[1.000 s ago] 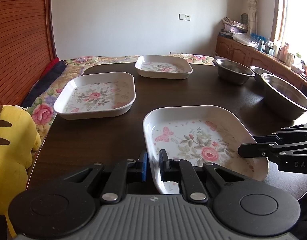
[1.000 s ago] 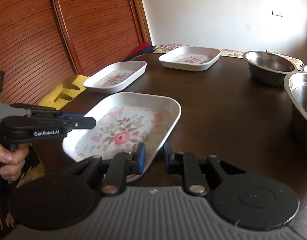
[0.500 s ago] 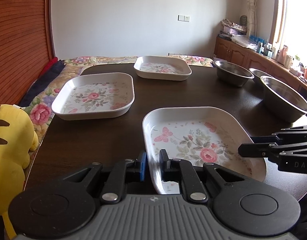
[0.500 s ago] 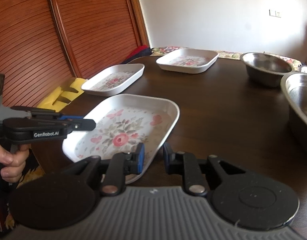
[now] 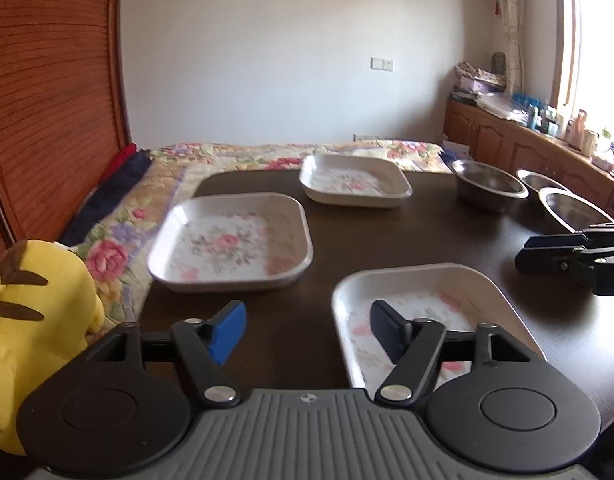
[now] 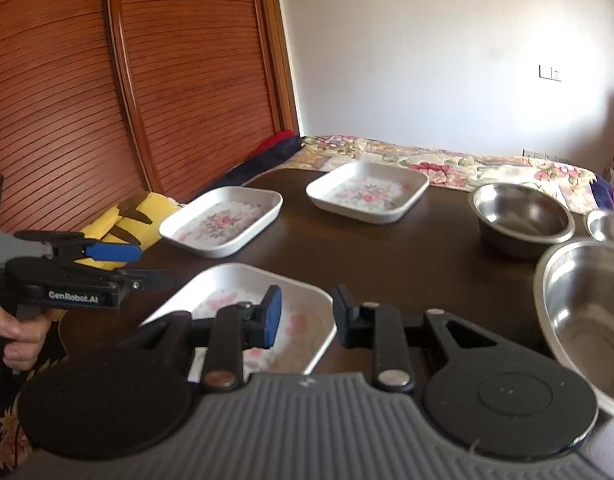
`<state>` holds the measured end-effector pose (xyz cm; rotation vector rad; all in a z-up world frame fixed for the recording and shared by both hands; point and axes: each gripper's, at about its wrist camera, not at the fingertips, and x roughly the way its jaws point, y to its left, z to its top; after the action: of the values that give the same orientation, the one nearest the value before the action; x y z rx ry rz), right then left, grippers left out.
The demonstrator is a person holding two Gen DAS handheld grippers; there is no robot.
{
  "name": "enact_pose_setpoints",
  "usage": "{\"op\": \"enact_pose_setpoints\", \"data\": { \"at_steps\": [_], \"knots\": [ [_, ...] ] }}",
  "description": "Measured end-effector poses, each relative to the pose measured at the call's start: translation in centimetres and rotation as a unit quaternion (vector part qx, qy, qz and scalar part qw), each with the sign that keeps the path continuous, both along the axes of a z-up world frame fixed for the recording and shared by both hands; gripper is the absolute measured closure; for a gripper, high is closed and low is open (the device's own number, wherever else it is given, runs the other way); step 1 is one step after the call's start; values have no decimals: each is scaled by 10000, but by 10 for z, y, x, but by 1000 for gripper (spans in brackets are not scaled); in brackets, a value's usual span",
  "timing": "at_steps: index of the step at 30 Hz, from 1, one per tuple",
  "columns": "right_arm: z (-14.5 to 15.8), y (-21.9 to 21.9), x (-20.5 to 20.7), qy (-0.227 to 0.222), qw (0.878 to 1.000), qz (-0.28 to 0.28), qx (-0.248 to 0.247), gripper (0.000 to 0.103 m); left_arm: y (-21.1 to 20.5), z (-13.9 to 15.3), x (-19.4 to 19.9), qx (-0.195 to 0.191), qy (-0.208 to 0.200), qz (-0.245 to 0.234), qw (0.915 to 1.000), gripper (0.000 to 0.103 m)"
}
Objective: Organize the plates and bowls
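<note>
Left wrist view: left gripper [image 5: 307,330] spread wide, holding nothing; its right pad hangs over the near plate's [image 5: 427,280] left rim. I see bare table [image 5: 407,236] between that plate, the middle plate [image 5: 231,240] and the far plate [image 5: 355,180]. Bowls [image 5: 487,188] cluster at the right edge.

Right wrist view: right gripper [image 6: 307,318] parted, empty, straddling the near plate's [image 6: 243,280] right corner. Large bowl [image 6: 587,320] sits just beside it; open table [image 6: 407,256] lies ahead.

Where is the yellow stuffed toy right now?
The yellow stuffed toy sits off the table's left edge, on the flowery blanket, nearest the middle floral plate.
</note>
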<state>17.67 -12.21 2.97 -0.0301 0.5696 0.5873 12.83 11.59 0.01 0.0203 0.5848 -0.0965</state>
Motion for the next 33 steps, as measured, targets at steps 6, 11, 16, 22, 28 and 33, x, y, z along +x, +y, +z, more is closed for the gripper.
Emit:
{"op": "enact_pose_setpoints", "data": {
  "at_steps": [6,11,16,22,28,33],
  "knots": [
    [7,20,16,-58,9999,150,-22,65,18,9,14,36,-128,119,9998,16],
    [8,43,32,-23,9995,311,-82,63,32,13,30,97,-187,166,9996,16],
    [9,65,46,0,9988,475,-150,63,46,13,47,92,-183,191,9996,16],
    [6,88,64,129,9981,595,-134,57,61,8,67,65,-143,214,9996,16],
    [4,108,84,251,9974,654,-171,50,75,4,86,58,-76,232,9997,16],
    [-3,119,98,439,9963,706,-206,50,86,-1,101,7,20,218,9998,19]
  ]
}}
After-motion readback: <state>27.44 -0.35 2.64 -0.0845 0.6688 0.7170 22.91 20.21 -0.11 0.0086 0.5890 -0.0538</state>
